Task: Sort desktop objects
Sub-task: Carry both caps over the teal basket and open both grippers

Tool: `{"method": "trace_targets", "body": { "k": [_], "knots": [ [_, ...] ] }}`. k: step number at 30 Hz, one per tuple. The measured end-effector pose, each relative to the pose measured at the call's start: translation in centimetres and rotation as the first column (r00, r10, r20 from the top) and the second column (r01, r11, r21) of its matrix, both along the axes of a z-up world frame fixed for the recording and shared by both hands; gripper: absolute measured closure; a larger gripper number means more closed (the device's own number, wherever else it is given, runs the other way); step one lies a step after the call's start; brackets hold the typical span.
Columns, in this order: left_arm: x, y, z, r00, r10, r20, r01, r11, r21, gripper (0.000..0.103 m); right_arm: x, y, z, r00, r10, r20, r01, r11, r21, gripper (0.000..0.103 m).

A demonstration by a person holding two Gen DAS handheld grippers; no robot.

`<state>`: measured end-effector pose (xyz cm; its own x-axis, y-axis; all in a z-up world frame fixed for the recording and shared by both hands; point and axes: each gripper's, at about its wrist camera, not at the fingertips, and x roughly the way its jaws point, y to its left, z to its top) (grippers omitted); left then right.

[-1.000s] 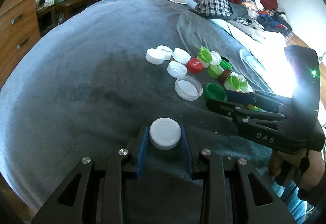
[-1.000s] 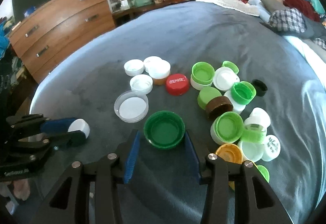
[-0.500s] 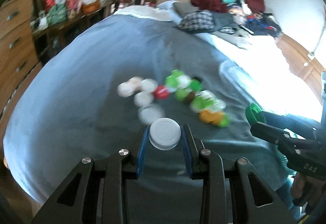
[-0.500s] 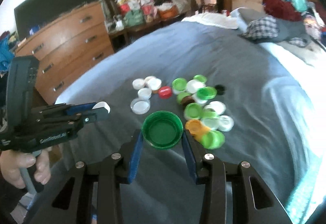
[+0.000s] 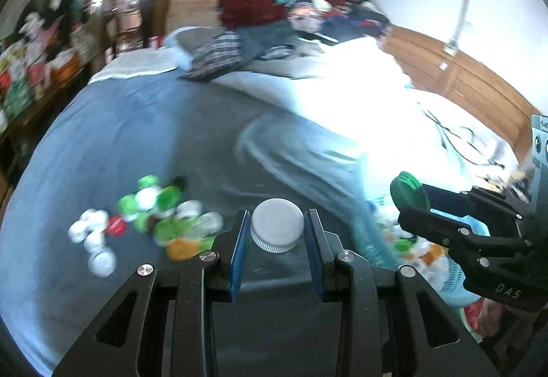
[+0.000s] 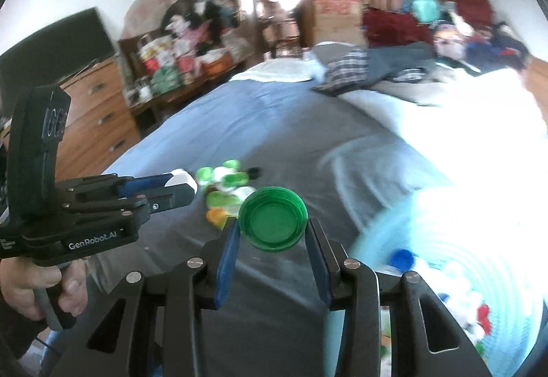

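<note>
My left gripper (image 5: pixel 277 233) is shut on a white bottle cap (image 5: pixel 277 229) and holds it above the grey bed cover. My right gripper (image 6: pixel 272 233) is shut on a green cap (image 6: pixel 273 218), open side up. Each gripper shows in the other's view: the right one with the green cap (image 5: pixel 409 192), the left one with the white cap (image 6: pixel 179 180). A blurred pile of green, white, red and orange caps (image 5: pixel 150 223) lies on the cover, left of the left gripper. A light blue basket (image 6: pixel 455 260) holding several caps stands at the lower right.
The grey cover (image 6: pixel 274 123) spreads across the bed, with a bright white sheet (image 5: pixel 359 110) and piled clothes (image 5: pixel 246 45) beyond. A wooden dresser (image 6: pixel 99 110) and a cluttered shelf stand at the left. The basket also shows under the right gripper (image 5: pixel 452 274).
Both grippers have swung right and away from the cap pile, each still holding its cap. The blue basket has come into view at the right.
</note>
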<state>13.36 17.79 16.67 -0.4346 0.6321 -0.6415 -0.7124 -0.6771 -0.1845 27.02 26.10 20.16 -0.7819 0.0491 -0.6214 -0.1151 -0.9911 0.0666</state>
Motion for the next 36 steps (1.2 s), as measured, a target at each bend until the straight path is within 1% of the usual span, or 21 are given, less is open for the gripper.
{"method": "trace_targets", "body": {
  "k": [4, 8, 11, 13, 15, 20, 27, 36],
  "knots": [
    [1.5, 4.7, 0.9, 0.997, -0.080, -0.012, 0.080, 0.997, -0.015, 0.076, 3.3, 3.9, 1.1, 0.995, -0.099, -0.024, 0.099, 0.995, 0.005, 0.060],
    [3.3, 9.4, 1.3, 0.988, -0.155, -0.009, 0.155, 0.987, -0.034, 0.076, 6.6, 7.8, 1.8, 0.979, -0.202, -0.037, 0.202, 0.979, -0.004, 0.060],
    [4.8, 12.6, 1.4, 0.979, -0.205, -0.014, 0.204, 0.977, -0.055, 0.076, 9.0, 10.4, 1.7, 0.962, -0.272, -0.031, 0.272, 0.962, -0.017, 0.059],
    [6.0, 14.3, 1.3, 0.973, -0.229, -0.031, 0.226, 0.971, -0.082, 0.076, 10.0, 11.4, 1.5, 0.954, -0.299, -0.025, 0.298, 0.954, -0.028, 0.059],
    [6.8, 15.6, 1.1, 0.968, -0.249, -0.028, 0.245, 0.964, -0.099, 0.076, 11.0, 12.2, 1.2, 0.948, -0.318, -0.020, 0.317, 0.948, -0.038, 0.059],
    [8.2, 17.0, 1.1, 0.962, -0.270, -0.051, 0.261, 0.956, -0.134, 0.076, 11.6, 12.5, 0.6, 0.946, -0.325, -0.012, 0.324, 0.945, -0.053, 0.059],
    [8.4, 17.4, 1.2, 0.960, -0.273, -0.056, 0.263, 0.955, -0.140, 0.076, 11.4, 12.5, 0.4, 0.946, -0.325, -0.016, 0.324, 0.944, -0.061, 0.059],
    [8.3, 17.7, 0.9, 0.961, -0.274, -0.044, 0.265, 0.954, -0.143, 0.076, 11.4, 12.7, 0.2, 0.945, -0.327, -0.014, 0.326, 0.943, -0.064, 0.059]
  ]
}}
